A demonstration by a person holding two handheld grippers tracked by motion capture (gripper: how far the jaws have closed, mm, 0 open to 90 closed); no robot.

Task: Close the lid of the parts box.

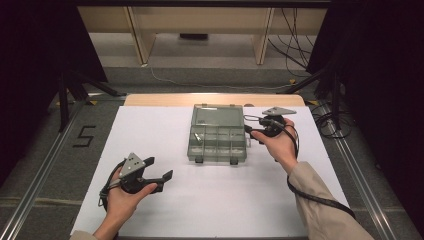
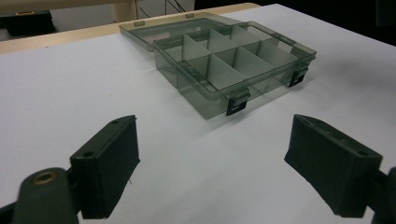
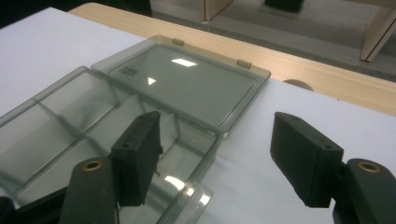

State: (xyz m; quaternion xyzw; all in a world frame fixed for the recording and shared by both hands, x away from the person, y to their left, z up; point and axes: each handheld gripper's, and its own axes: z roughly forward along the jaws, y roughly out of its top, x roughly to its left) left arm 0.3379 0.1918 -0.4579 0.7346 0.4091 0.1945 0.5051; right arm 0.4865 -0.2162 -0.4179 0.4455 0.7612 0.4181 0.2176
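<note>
A smoky clear plastic compartment box (image 1: 218, 141) lies in the middle of the white table with its lid (image 1: 218, 116) swung flat open behind it. Its dividers and two front latches face my left gripper (image 2: 212, 128). That gripper (image 1: 160, 168) is open and empty, hovering at the near left, well short of the box (image 2: 233, 63). My right gripper (image 1: 250, 132) is open at the box's right edge. One of its jaws hangs over the box's (image 3: 70, 126) end compartment and the other over bare table, with the wall between them. The lid (image 3: 187, 81) lies just beyond.
White sheet (image 1: 225, 195) covers the table, with a wooden strip (image 1: 215, 99) along the far edge. Metal rails run down both sides. A "5" mark (image 1: 84, 136) is on the floor at left, and cables (image 1: 330, 122) lie at right.
</note>
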